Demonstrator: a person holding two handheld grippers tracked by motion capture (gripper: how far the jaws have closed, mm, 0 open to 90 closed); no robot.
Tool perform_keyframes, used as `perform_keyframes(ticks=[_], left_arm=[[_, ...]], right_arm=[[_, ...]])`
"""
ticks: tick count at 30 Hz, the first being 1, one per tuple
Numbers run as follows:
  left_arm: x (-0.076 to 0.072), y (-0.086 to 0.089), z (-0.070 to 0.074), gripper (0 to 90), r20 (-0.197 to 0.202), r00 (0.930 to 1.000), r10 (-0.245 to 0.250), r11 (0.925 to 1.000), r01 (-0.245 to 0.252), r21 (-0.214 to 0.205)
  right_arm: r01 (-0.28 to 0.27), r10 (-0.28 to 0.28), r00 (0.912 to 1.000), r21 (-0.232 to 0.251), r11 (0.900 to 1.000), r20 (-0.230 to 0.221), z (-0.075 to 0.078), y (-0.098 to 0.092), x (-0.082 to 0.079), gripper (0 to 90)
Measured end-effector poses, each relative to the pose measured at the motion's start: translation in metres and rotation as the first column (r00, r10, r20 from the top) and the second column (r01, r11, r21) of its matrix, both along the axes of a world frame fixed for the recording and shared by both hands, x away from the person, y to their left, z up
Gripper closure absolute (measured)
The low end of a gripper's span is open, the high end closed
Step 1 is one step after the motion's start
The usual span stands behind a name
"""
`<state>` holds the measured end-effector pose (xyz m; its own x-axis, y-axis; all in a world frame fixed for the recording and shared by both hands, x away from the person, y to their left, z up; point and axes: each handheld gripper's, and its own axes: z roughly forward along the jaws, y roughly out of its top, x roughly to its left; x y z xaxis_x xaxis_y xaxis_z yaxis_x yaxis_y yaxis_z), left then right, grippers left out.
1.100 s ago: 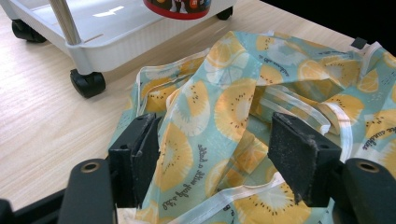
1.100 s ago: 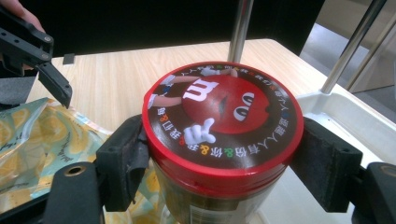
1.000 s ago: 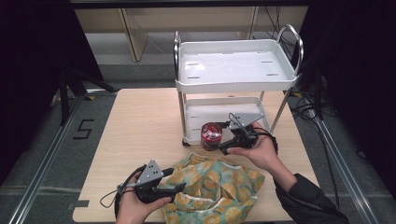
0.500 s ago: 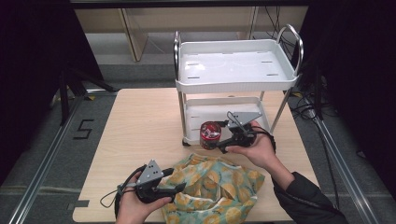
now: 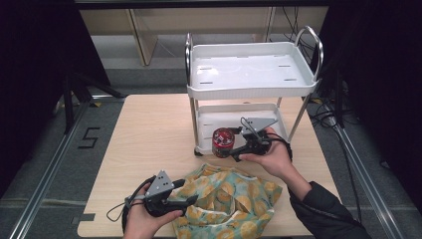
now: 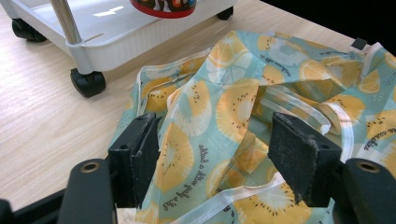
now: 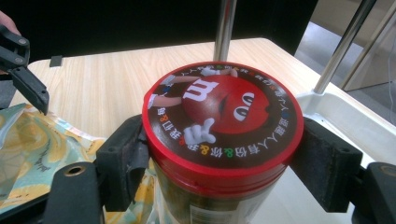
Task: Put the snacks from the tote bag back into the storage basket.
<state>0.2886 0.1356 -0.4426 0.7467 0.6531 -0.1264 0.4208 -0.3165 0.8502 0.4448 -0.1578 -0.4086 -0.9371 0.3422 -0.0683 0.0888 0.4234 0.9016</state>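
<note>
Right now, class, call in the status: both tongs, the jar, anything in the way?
Right tongs shut on red-lidded jar, at cart's lower shelf. Left tongs open over fruit-print bag. Cart post stands close behind jar.

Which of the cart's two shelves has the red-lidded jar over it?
The lower shelf: the red-lidded jar sits at its front edge, between the fingers of the right gripper. The upper shelf holds nothing.
</note>
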Motion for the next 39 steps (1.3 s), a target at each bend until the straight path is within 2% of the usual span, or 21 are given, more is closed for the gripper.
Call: perform_keyframes(ticks=[1, 2, 3, 5, 7, 9, 12, 13, 14, 15, 16, 18, 20, 21, 28, 32, 33, 35, 37, 38, 39], left_arm=[[0.000, 0.000, 0.000, 33.0, -0.001, 1.0000, 0.000, 1.0000, 0.000, 0.000], [0.000, 0.000, 0.000, 33.0, -0.001, 1.0000, 0.000, 1.0000, 0.000, 0.000], [0.000, 0.000, 0.000, 33.0, -0.001, 1.0000, -0.001, 1.0000, 0.001, -0.002], [0.000, 0.000, 0.000, 33.0, -0.002, 1.0000, -0.002, 1.0000, 0.002, -0.002], [0.000, 0.000, 0.000, 33.0, -0.002, 1.0000, -0.001, 1.0000, 0.001, -0.003], [0.000, 0.000, 0.000, 33.0, -0.005, 1.0000, 0.000, 0.9999, 0.000, -0.012], [0.000, 0.001, 0.000, 33.0, -0.004, 1.0000, 0.000, 0.9999, 0.000, -0.011], [0.000, 0.000, 0.000, 33.0, -0.005, 1.0000, 0.001, 0.9999, -0.001, -0.012], [0.000, 0.000, 0.000, 33.0, -0.003, 1.0000, -0.001, 0.9999, 0.001, -0.011], [0.000, 0.000, 0.000, 33.0, 0.000, 1.0000, -0.006, 1.0000, 0.006, -0.008], [0.001, 0.001, 0.000, 33.0, 0.001, 1.0000, -0.008, 0.9999, 0.008, -0.006], [0.000, 0.000, 0.000, 33.0, -0.006, 1.0000, 0.000, 0.9999, 0.000, -0.013], [0.001, 0.001, 0.001, 33.0, 0.008, 0.9999, -0.012, 0.9999, 0.012, -0.005], [0.002, 0.002, 0.001, 33.0, 0.014, 0.9998, -0.016, 0.9999, 0.016, 0.000], [0.002, 0.002, 0.001, 33.0, 0.012, 0.9998, -0.016, 0.9999, 0.016, -0.002], [0.001, 0.002, 0.002, 33.0, 0.016, 0.9998, -0.013, 0.9999, 0.013, 0.005], [0.001, 0.002, 0.002, 33.0, 0.015, 0.9998, -0.011, 0.9999, 0.011, 0.007], [0.002, 0.002, 0.001, 33.0, 0.016, 0.9997, -0.018, 0.9998, 0.018, -0.004], [0.001, 0.002, 0.001, 33.0, 0.015, 0.9998, -0.013, 0.9999, 0.013, 0.003], [0.002, 0.002, 0.001, 33.0, 0.014, 0.9998, -0.017, 0.9998, 0.017, 0.001], [0.001, 0.002, 0.001, 33.0, 0.014, 0.9999, -0.010, 0.9999, 0.010, -0.011]], right_arm=[[0.009, -0.009, 0.9999, 0.002, 1.0000, -0.013, 0.000, 0.000, 0.000, 26.0], [0.013, -0.013, 0.9999, -0.005, 0.9999, 0.004, 0.000, 0.000, 0.001, 26.0], [0.015, -0.015, 0.9997, 0.002, 0.9999, -0.020, 0.000, 0.001, 0.000, 26.0], [0.010, -0.010, 0.9999, -0.005, 0.9999, -0.003, 0.000, 0.002, 0.002, 26.1], [0.013, -0.013, 0.9997, 0.003, 0.9999, -0.021, -0.001, 0.003, 0.002, 26.0], [0.007, -0.007, 1.0000, 0.001, 1.0000, 0.002, -0.002, 0.004, 0.005, 26.0], [0.017, -0.017, 0.9996, 0.000, 0.9999, -0.023, -0.003, 0.004, 0.006, 26.0], [0.018, -0.018, 0.9996, 0.001, 0.9998, -0.024, -0.003, 0.004, 0.007, 26.1], [0.012, -0.012, 0.9999, -0.007, 0.9999, 0.005, -0.003, 0.003, 0.009, 26.0], [0.011, -0.011, 0.9999, -0.004, 0.9999, 0.002, -0.003, 0.004, 0.010, 26.0], [0.021, -0.021, 0.9996, -0.003, 0.9998, -0.019, -0.003, 0.004, 0.009, 26.1], [0.023, -0.023, 0.9995, -0.004, 0.9997, -0.022, -0.004, 0.005, 0.010, 26.0], [0.017, -0.017, 0.9998, -0.006, 0.9998, -0.007, -0.004, 0.005, 0.013, 26.0], [0.023, -0.023, 0.9995, -0.007, 0.9997, -0.020, -0.005, 0.005, 0.013, 26.0], [0.024, -0.024, 0.9995, -0.008, 0.9997, -0.021, -0.005, 0.008, 0.015, 26.0], [0.029, -0.029, 0.9996, -0.019, 0.9994, -0.003, -0.004, 0.009, 0.017, 26.0], [0.025, -0.025, 0.9996, -0.019, 0.9995, -0.013, -0.004, 0.009, 0.017, 26.0], [0.030, -0.030, 0.9993, -0.013, 0.9995, -0.020, -0.005, 0.010, 0.017, 26.0], [0.022, -0.022, 0.9997, -0.013, 0.9997, -0.013, -0.005, 0.011, 0.019, 26.0], [0.031, -0.031, 0.9995, -0.023, 0.9993, 0.001, -0.006, 0.012, 0.020, 26.0], [0.034, -0.034, 0.9994, -0.029, 0.9990, -0.008, -0.006, 0.012, 0.021, 26.0]])
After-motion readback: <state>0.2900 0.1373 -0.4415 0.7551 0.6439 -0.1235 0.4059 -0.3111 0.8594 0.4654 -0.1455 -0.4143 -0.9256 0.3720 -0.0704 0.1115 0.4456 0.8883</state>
